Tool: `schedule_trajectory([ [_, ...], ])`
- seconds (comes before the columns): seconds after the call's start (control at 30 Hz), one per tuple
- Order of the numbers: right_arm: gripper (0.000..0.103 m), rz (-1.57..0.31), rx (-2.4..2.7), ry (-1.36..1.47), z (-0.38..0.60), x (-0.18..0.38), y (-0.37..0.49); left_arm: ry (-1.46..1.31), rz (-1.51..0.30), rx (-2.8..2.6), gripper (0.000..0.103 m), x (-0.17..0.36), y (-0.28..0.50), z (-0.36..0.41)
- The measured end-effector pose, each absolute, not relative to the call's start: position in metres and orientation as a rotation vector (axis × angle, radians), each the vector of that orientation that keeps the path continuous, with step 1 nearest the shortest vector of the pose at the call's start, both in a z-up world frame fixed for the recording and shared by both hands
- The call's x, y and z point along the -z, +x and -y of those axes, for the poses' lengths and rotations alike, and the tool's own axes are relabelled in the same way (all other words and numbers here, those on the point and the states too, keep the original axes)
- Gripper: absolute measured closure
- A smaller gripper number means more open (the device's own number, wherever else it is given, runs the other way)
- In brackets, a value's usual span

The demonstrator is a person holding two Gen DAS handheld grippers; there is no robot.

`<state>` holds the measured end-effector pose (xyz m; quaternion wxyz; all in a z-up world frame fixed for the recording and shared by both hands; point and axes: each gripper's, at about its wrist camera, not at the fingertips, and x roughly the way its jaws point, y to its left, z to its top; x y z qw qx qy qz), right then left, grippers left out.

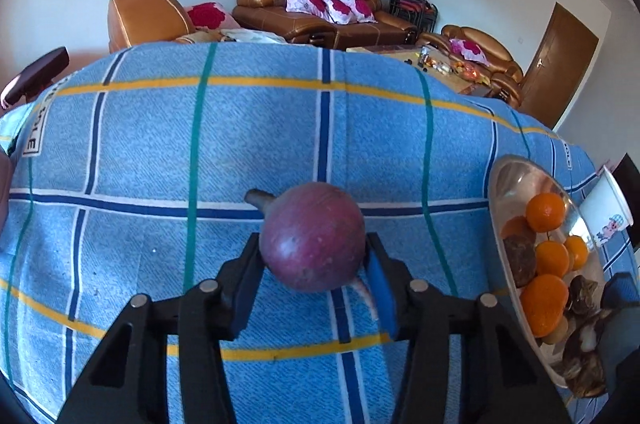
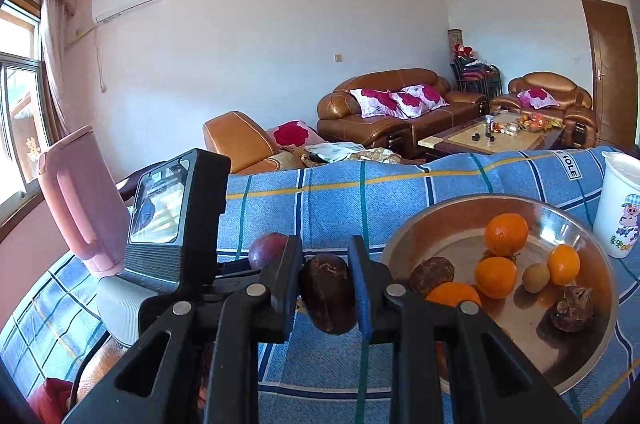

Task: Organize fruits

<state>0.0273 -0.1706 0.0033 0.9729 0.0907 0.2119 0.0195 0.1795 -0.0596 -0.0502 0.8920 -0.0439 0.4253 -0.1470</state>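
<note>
Left wrist: left tongs (image 1: 314,266) clamp purple fruit (image 1: 312,238) | right tongs (image 2: 326,278) clamp dark fruit (image 2: 329,294), underside hidden

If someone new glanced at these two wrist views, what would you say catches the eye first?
Probably the round purple fruit clamped in the left tool, held above the blue checked cloth. Next, the wrinkled dark fruit gripped in the right tool, just left of the steel bowl. The bright oranges in that bowl stand out too.
</note>
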Motion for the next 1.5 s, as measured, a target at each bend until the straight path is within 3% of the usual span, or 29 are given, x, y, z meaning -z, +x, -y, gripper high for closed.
schedule_trajectory([
  [0.33,0.078,-0.418,0.006,0.147,0.168,-0.004,0.026,-0.186,-0.808,0.225,0.053,0.041,0.164,0.033],
  [0.93,0.077,-0.403,0.068,0.069,0.157,0.002,0.018,-0.033,-0.535,0.026,0.053,0.013,0.066,-0.001],
  [1.5,0.078,-0.397,0.115,0.023,0.162,0.005,-0.019,-0.05,-0.477,0.038,0.053,0.007,0.01,-0.003],
])
